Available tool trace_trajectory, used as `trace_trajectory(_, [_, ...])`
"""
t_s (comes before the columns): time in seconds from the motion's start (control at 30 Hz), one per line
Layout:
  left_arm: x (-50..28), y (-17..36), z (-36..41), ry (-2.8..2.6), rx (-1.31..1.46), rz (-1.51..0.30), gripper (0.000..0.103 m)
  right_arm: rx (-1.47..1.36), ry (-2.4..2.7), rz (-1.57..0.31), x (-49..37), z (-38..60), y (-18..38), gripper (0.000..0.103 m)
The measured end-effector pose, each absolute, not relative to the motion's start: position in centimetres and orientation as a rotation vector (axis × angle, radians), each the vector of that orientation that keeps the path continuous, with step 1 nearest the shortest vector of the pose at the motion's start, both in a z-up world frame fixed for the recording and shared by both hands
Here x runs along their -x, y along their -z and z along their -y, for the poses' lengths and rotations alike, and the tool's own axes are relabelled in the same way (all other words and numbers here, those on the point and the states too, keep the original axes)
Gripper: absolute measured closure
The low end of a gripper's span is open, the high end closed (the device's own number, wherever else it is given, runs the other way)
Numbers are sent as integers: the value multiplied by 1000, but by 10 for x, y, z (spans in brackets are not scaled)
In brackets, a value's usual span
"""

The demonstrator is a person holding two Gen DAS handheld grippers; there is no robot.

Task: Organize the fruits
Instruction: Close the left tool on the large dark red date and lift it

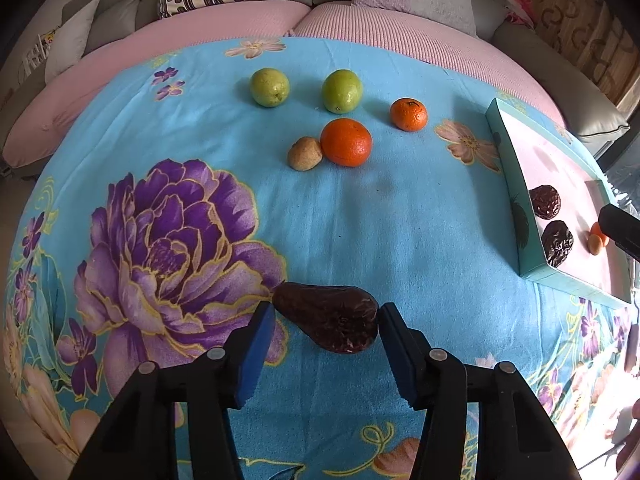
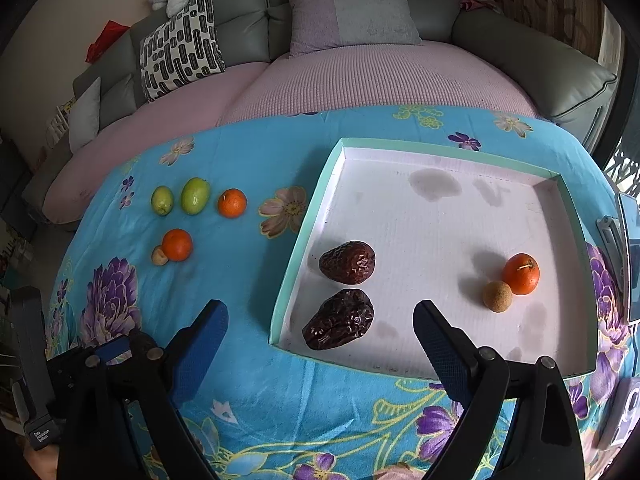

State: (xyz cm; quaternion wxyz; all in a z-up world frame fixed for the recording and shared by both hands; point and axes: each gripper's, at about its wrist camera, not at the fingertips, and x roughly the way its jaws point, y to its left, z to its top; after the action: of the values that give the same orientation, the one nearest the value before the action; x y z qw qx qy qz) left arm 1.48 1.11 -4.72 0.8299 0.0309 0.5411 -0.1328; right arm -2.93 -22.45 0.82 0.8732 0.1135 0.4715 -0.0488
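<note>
A dark wrinkled date (image 1: 328, 318) lies on the blue flowered cloth between the blue pads of my left gripper (image 1: 326, 312), which is open with a pad close to each end of it. My right gripper (image 2: 320, 308) is open and holds nothing, above the near left corner of the teal-rimmed tray (image 2: 304, 220). On the tray's white floor lie two dates (image 2: 347, 262) (image 2: 339, 319), a small orange fruit (image 2: 521, 274) and a tan round fruit (image 2: 497, 296). On the cloth farther off are two green fruits (image 1: 269, 87) (image 1: 342, 91), two oranges (image 1: 346, 142) (image 1: 409, 114) and a tan fruit (image 1: 305, 153).
A grey sofa with a pink cover (image 2: 360, 76) and cushions (image 2: 180, 48) runs behind the table. Flat devices (image 2: 628, 260) lie at the table's right edge beside the tray. The tray wall (image 1: 508, 184) stands to the right of the left gripper.
</note>
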Motion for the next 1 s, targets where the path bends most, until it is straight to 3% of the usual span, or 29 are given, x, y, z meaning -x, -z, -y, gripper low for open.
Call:
trace_trajectory(0.27, [-19, 44, -18, 272, -40, -1138, 58, -238, 104, -995, 27, 223, -5, 9])
trace_trajectory(0.33, [-19, 45, -17, 274, -43, -1147, 54, -237, 104, -995, 27, 223, -5, 9])
trace_trajectory(0.4, [-19, 46, -17, 260, -57, -1148, 33, -236, 105, -993, 27, 223, -5, 9])
trace_trajectory(0.63, [-24, 53, -19, 246, -81, -1159, 33, -234, 103, -995, 27, 222, -6, 9])
trace_trajectory(0.73, [-26, 57, -21, 243, -84, -1166, 34, -235, 101, -995, 28, 221, -6, 9])
trace_trajectory(0.83, [-25, 56, -21, 263, -83, -1157, 50, -236, 99, -996, 28, 221, -6, 9])
trace_trajectory(0.93, [-25, 55, -18, 274, -92, -1152, 59, -237, 98, -1002, 27, 221, -4, 9])
trace_trajectory(1.0, [-24, 52, -18, 277, -87, -1139, 60, -239, 98, -1003, 27, 221, -4, 9])
